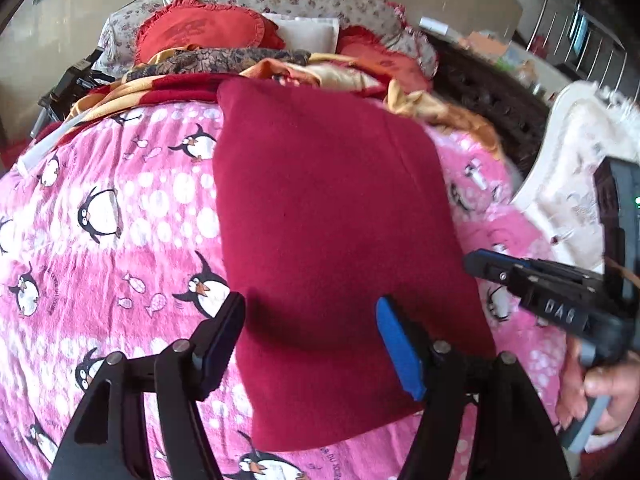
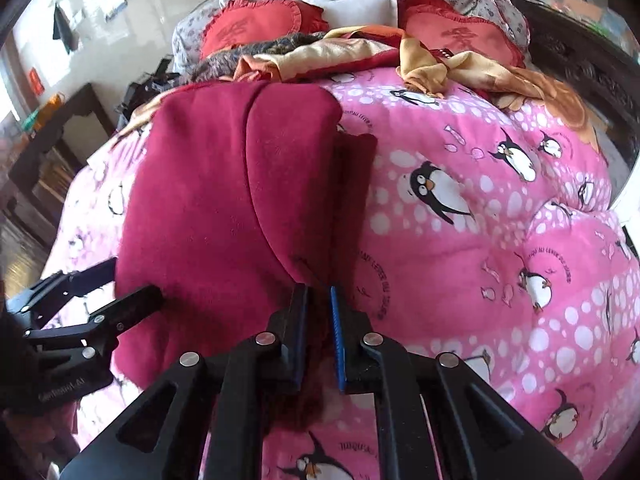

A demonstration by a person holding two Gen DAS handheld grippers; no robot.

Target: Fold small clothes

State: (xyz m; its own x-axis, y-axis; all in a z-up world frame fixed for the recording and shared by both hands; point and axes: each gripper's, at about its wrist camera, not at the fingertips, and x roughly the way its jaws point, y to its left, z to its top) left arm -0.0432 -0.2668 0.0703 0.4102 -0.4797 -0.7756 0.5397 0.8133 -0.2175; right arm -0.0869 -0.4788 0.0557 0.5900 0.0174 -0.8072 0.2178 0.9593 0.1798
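The left claw (image 1: 310,328) stands wide over the near end of the dark red garment (image 1: 332,220), one black finger off the cloth's left edge above the pink penguin blanket (image 1: 100,240), the blue-padded finger over the cloth itself; nothing is pinched between them. The right claw (image 2: 319,308) is drawn narrow, its two pads nearly together at the garment's lower right edge, and a bit of red fabric sits in the slim gap between them; it appears clamped there. In the left wrist view the right claw comes in from the right edge of the frame, a hand (image 1: 604,396) gripping its handle at the lower right.

There is one garment, folded into a long rectangle running from the lower centre to the upper centre of the frame, with a seam or fold line down its middle in the right wrist view. It lies flat on the blanket covering the bed. Two red heart-shaped cushions (image 2: 256,26) and one white pillow (image 2: 352,8) sit at the top of the frame, with crumpled orange and yellow cloth (image 2: 460,64) just below them.

Bare blanket spreads to the right of the garment and to its left. The garment's far edge nearly meets the crumpled cloth.
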